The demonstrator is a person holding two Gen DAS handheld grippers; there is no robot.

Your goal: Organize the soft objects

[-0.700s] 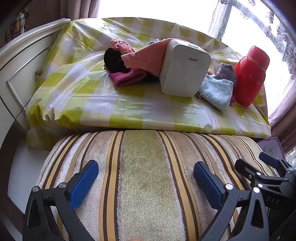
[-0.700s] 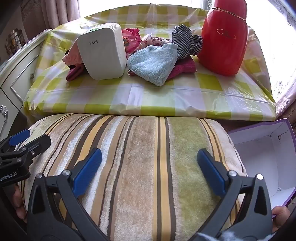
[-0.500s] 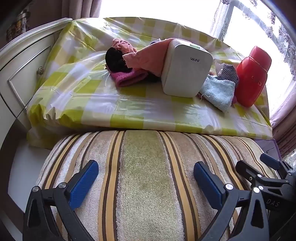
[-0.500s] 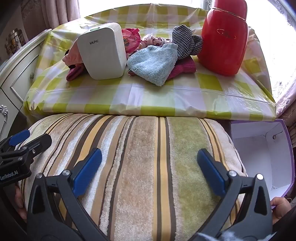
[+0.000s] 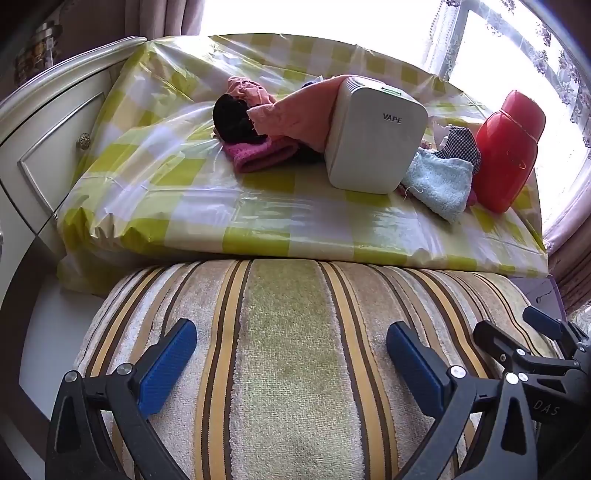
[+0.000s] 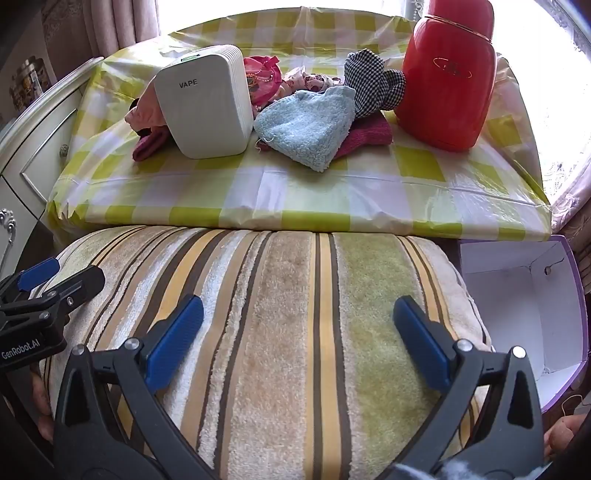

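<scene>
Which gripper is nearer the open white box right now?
Right. The right gripper hangs over the striped towel with the white box just off its right finger. The left gripper sits further left, with the right gripper between it and the box.

— What stands around the table (image 6: 332,206) with the yellow-and-white checked plastic cover?

— To its left, a cream cabinet (image 5: 48,155) with a curved top edge, a panelled door and a small round knob (image 5: 84,140). A metal tin (image 6: 29,83) sits on top of the cabinet, in shadow.

— And behind the table?

— A bright window (image 5: 517,44), blown out with daylight, framed by a lace curtain (image 5: 569,74) on the right and a dull pink drape (image 6: 110,26) at the left corner.

— The light?

— Strong daylight from behind the table, glaring off the plastic cover.

— Anything lower down?

— Left of the table, below the cabinet, a pale patch of floor (image 5: 48,332).
</scene>
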